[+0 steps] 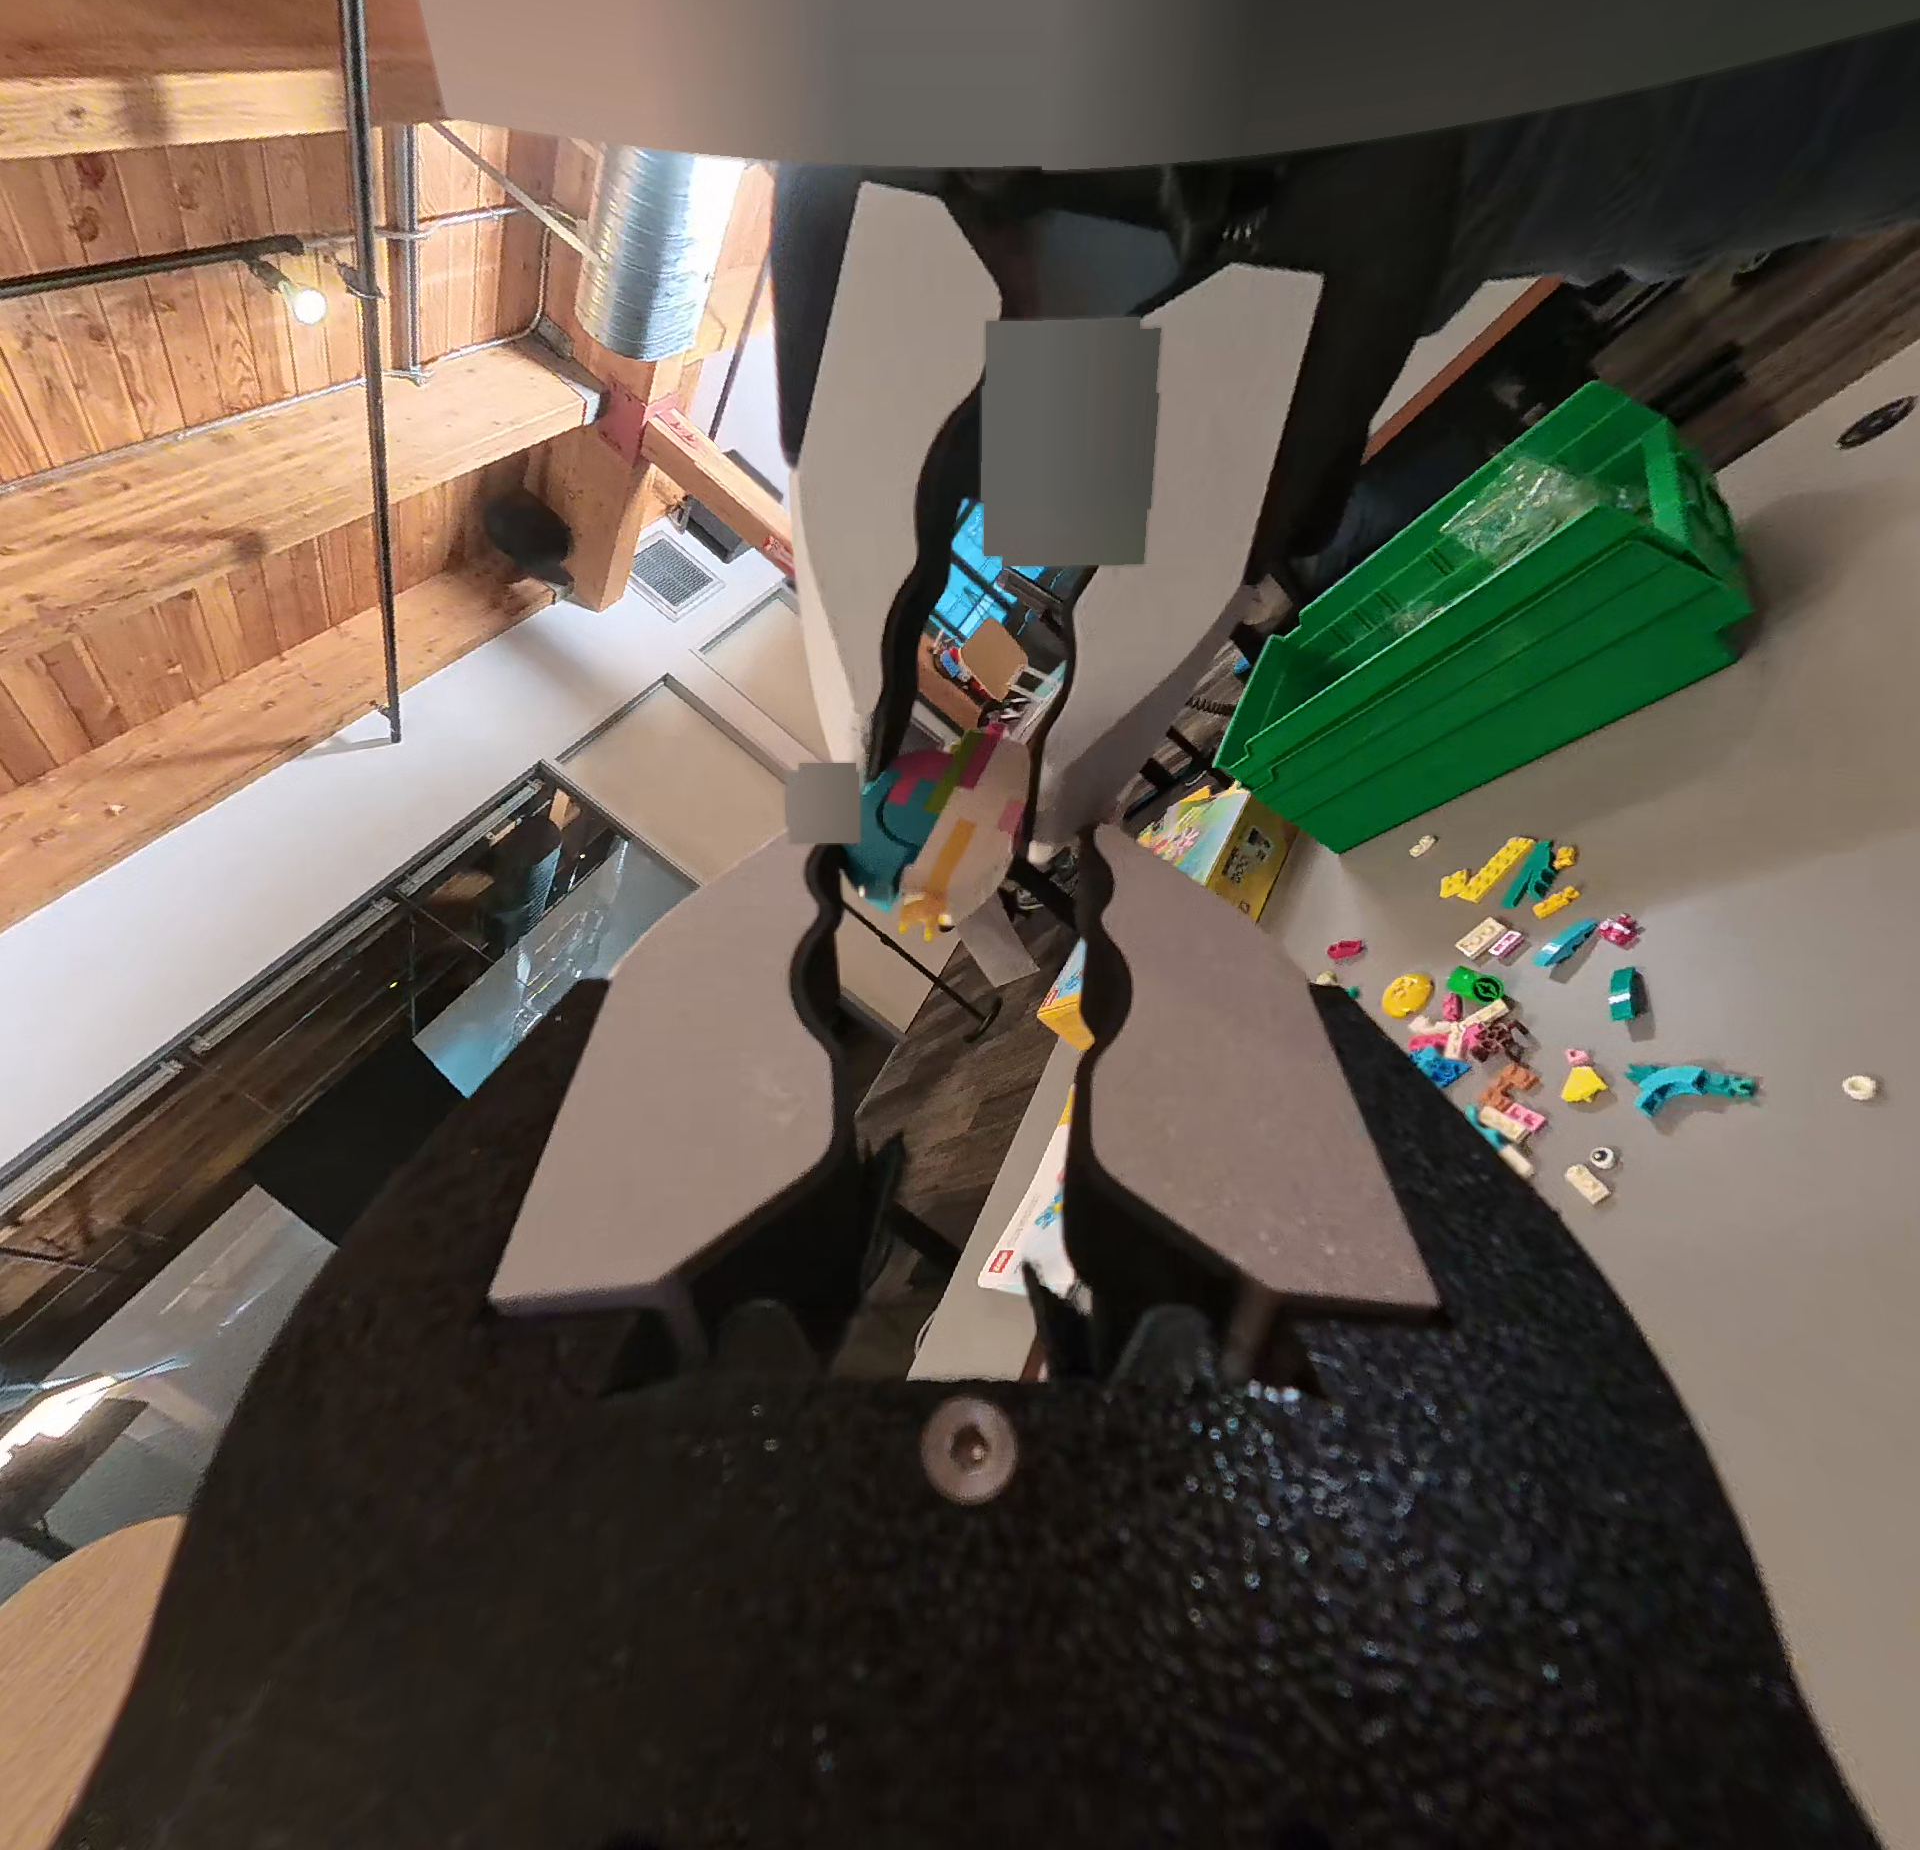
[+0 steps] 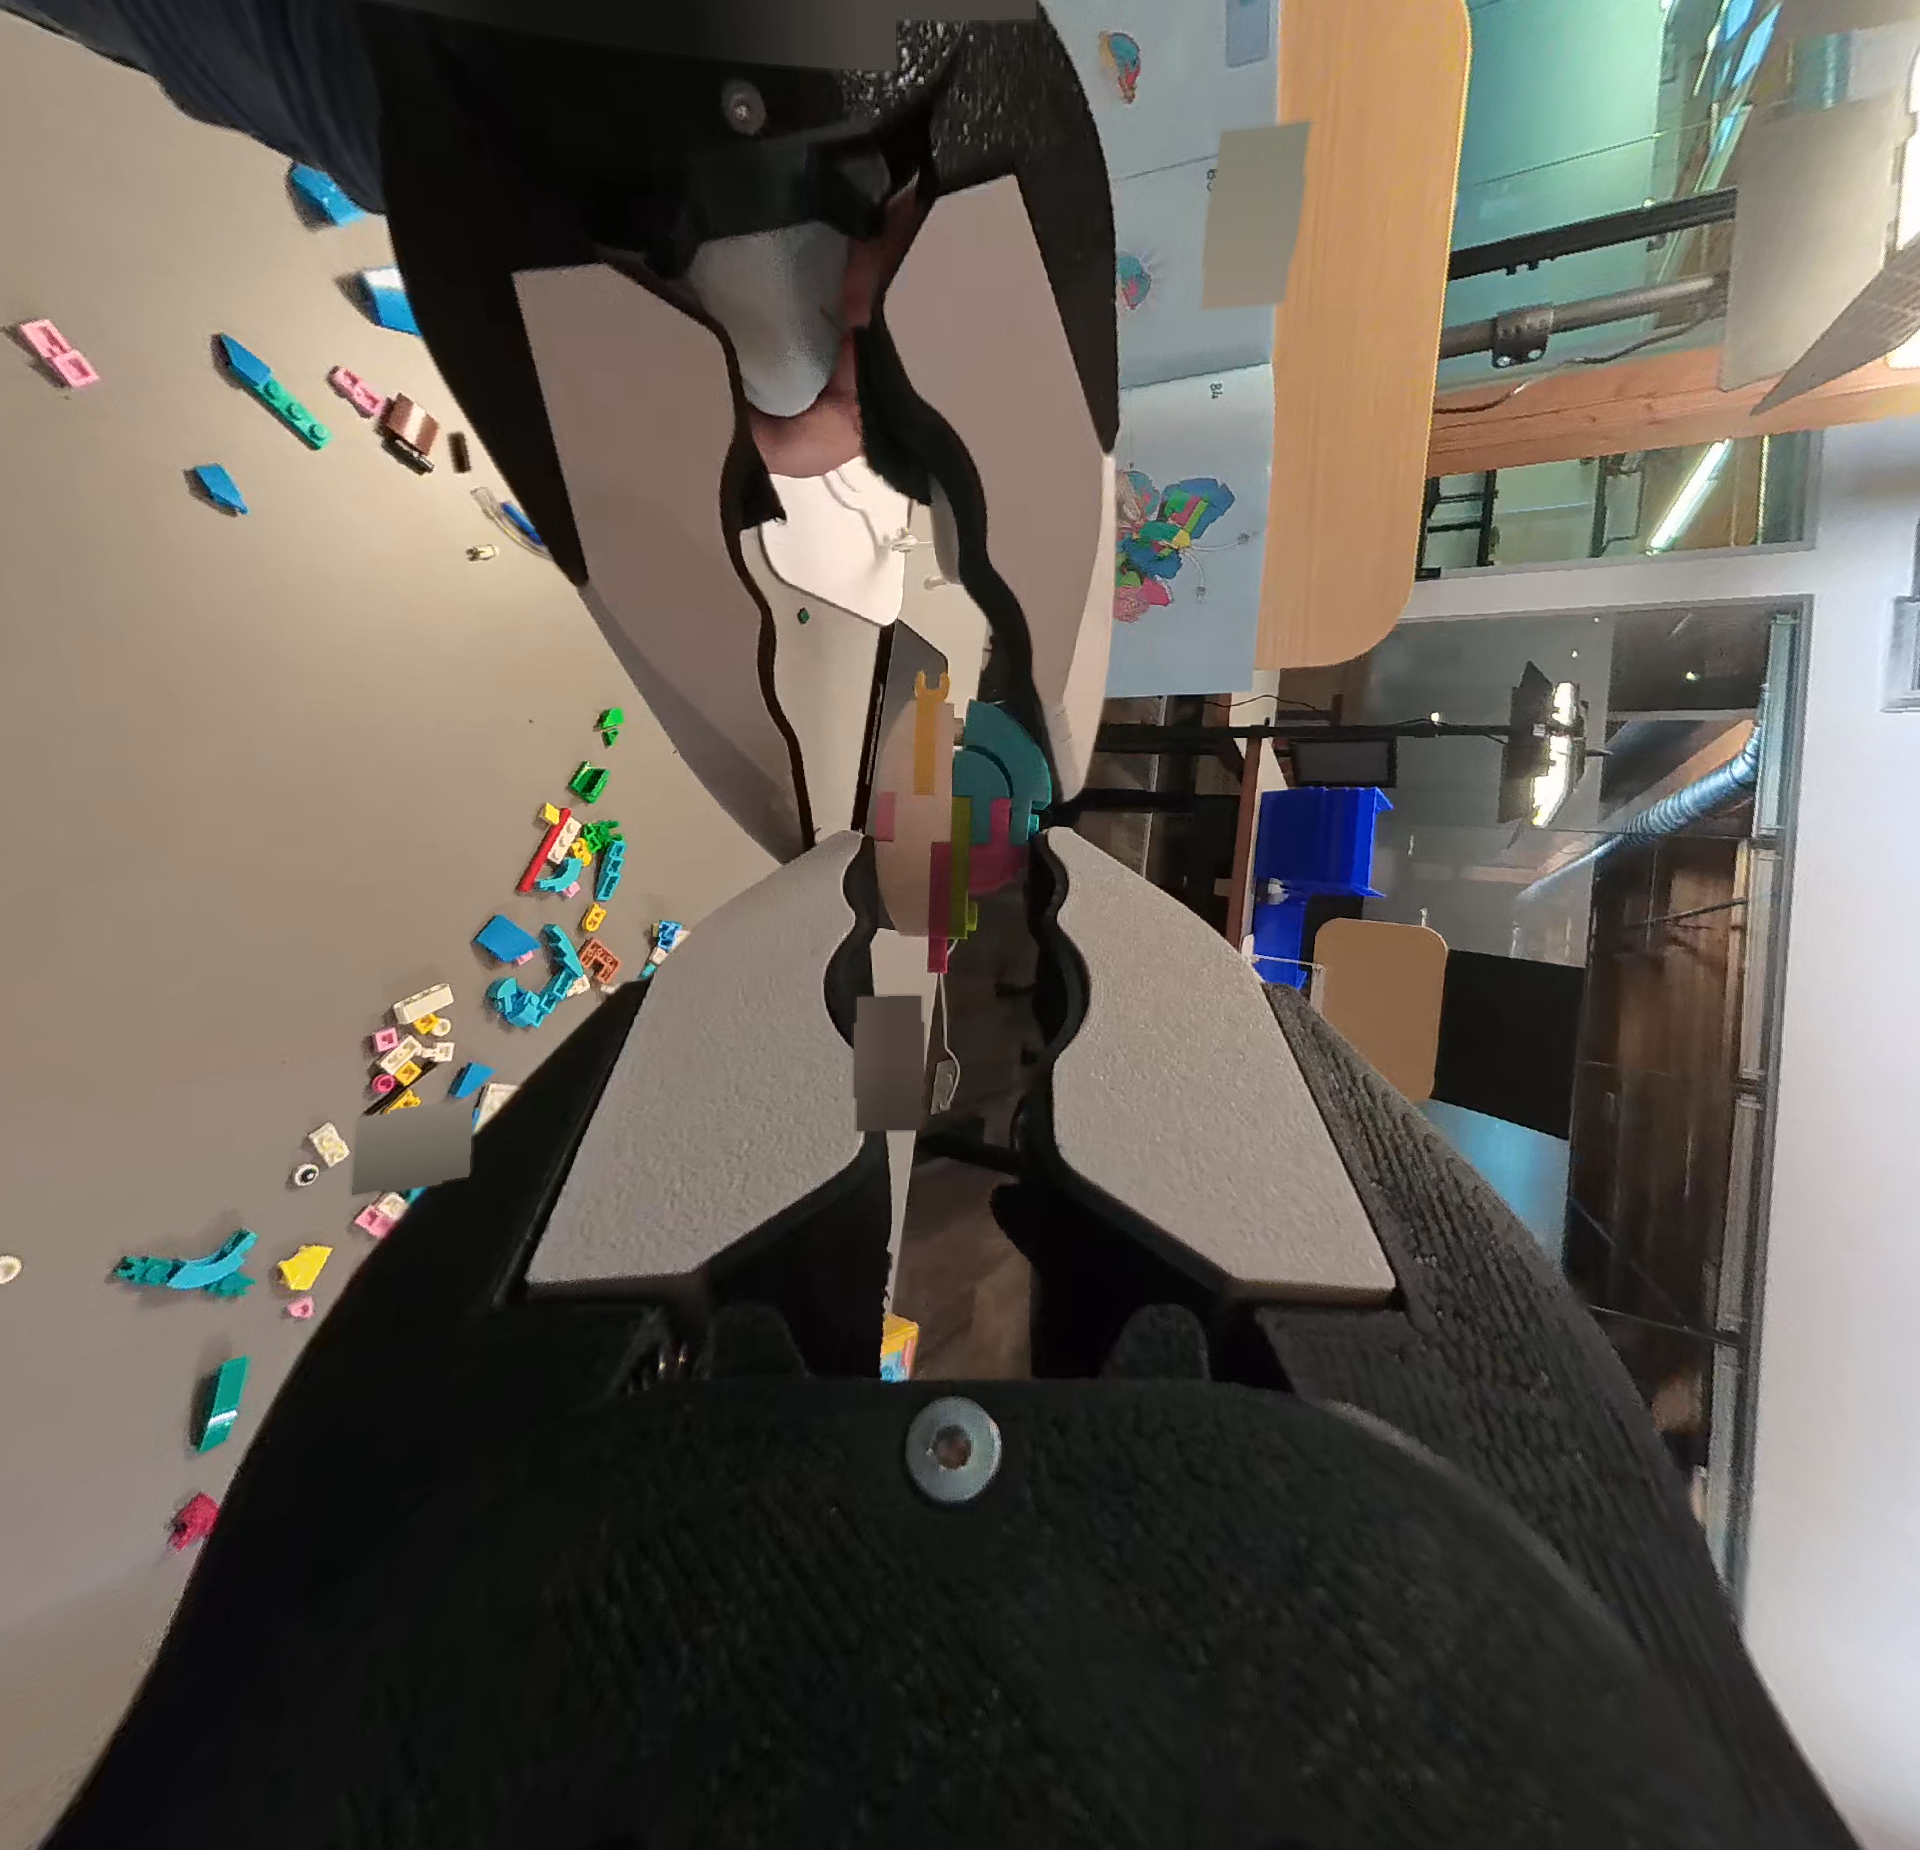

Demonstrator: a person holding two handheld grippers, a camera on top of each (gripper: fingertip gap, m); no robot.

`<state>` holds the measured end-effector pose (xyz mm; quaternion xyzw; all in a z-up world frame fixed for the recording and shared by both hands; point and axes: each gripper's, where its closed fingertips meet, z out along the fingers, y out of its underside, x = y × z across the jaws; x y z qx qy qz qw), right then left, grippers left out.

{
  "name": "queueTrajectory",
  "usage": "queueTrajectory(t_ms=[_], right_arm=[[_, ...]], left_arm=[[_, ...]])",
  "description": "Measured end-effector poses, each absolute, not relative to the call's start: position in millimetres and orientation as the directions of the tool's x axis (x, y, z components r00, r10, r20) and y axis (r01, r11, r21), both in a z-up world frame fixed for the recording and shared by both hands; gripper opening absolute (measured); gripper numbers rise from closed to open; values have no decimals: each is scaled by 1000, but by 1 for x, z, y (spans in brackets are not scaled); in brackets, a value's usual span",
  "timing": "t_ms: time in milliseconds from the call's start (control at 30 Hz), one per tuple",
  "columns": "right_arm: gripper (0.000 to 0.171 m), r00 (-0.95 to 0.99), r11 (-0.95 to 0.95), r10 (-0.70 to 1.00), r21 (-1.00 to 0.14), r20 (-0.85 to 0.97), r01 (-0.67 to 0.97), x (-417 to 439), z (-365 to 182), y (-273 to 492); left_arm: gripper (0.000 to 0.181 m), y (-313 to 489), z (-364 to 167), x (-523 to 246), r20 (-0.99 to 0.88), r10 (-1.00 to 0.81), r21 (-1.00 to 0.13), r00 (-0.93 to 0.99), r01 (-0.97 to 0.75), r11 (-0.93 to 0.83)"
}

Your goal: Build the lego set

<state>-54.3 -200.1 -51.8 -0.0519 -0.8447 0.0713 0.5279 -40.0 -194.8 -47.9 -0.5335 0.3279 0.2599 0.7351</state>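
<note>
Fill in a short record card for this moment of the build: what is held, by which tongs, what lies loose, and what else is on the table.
held item: partly built lego model, white, teal, pink and yellow, lifted off the table
left tongs: closed on the model from one side
right tongs: closed on the model, facing the left tongs
loose pieces: scattered on the grey table
bins: stacked green trays
paper: open instruction booklet
</note>
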Motion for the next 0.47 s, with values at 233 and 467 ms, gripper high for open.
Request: queueTrajectory(t_ms=[233,467], right_arm=[[26,-483,989,129,-147,866,0,-52,-56,-203],[25,-508,989,116,-145,853,-19,-49,-58,-205]], left_arm=[[42,-196,-51,-39,-783,21,-593,621,-757,276],[30,-198,-51,-43,-798,31,-575,602,-777,256]])
